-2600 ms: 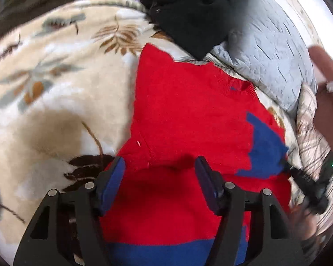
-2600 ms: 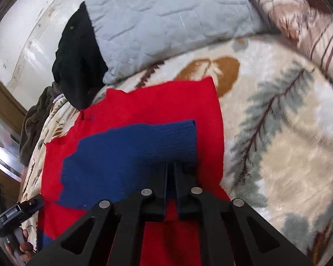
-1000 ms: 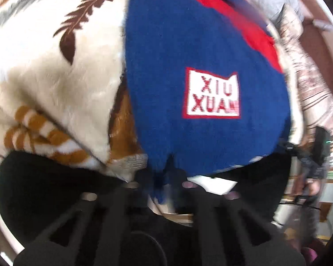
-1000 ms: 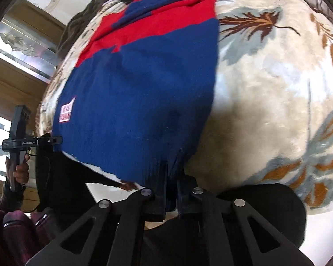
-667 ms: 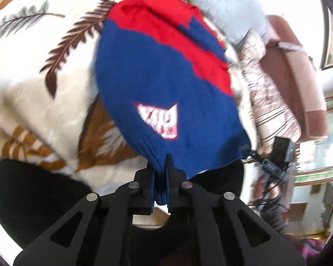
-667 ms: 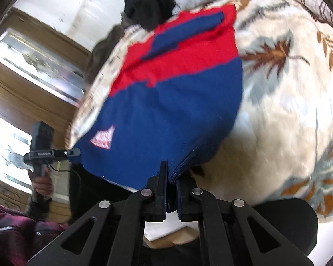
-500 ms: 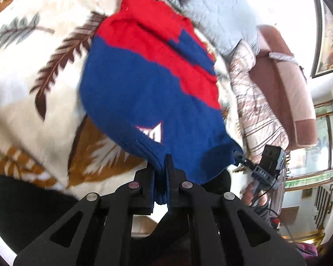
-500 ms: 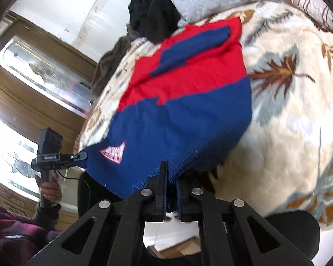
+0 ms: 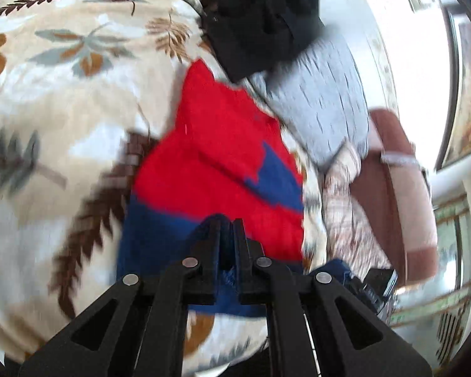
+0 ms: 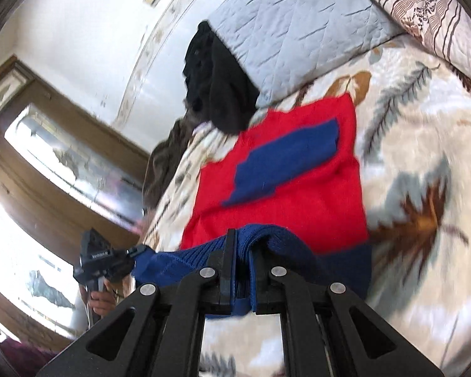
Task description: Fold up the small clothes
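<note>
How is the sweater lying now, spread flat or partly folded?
Partly folded: both grippers, left and right, hold the sweater's blue hem lifted over its red part.

Your left wrist cam sits just behind the left tool [image 9: 226,229], low over the near edge of the bed, facing across the leaf-print blanket [image 9: 56,100] toward the grey quilted pillow [image 9: 323,106]. The right wrist cam rides behind the right tool [image 10: 242,251], same low, close range, facing the same way. Both views share the red-and-blue sweater [image 9: 223,154] [image 10: 285,169], the black garment [image 9: 260,19] [image 10: 219,84], pillow [image 10: 298,28] and blanket [image 10: 424,144]. Each cam catches the other tool at its edge: right tool [image 9: 373,286], left tool [image 10: 106,260].
</note>
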Tool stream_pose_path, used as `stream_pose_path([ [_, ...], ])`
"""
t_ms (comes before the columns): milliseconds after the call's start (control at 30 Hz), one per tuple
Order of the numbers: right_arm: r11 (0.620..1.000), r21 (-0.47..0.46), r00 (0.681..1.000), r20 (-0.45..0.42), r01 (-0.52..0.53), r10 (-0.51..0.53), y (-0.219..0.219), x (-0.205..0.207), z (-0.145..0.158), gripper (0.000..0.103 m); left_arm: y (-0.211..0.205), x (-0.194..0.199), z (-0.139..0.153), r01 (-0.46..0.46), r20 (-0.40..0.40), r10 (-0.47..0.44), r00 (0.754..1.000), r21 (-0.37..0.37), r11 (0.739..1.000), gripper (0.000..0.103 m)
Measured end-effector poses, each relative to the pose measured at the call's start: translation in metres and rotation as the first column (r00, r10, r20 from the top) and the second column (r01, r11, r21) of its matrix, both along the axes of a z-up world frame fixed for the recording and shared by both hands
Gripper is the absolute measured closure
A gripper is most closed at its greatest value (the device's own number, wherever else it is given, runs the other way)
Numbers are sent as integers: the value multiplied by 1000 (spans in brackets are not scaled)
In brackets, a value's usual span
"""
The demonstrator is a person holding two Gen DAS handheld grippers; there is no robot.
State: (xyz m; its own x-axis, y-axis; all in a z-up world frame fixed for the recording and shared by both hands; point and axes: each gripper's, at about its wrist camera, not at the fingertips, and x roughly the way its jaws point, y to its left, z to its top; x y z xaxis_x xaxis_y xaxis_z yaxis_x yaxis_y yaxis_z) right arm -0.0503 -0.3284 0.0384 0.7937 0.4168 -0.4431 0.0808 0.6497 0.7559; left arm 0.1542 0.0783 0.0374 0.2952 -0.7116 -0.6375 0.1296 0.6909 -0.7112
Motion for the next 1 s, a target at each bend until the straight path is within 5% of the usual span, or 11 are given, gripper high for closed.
stream_pose_path([
  [300, 993, 71, 995, 16, 92, -94, -37, 79, -23, 98, -22, 91, -5, -83, 41, 82, 996, 18, 996, 102],
  [500, 993, 74, 995, -43, 91, -88, -40, 91, -45, 98, -31, 108, -21, 23, -42, -19, 999, 96, 995, 101],
  [567, 994, 57, 994, -62, 88, -85, -39, 85, -51, 98, -33, 99, -25, 71, -41, -64, 997, 185, 980, 91],
  [667, 994, 64, 992, -97, 91, -85, -40, 79, -63, 98, -36, 82, -38, 137, -93, -118, 989, 237, 962, 48],
  [900, 995, 59, 988, -135, 83, -74, -32, 74, -72, 97, -65, 42, -47, 247, -75, -238, 968, 417, 874, 45],
  [1000, 997, 39, 989, -136, 67, -62, -27, 72, -69, 97, -67, 23, -40, 284, -71, -280, 957, 412, 866, 49],
])
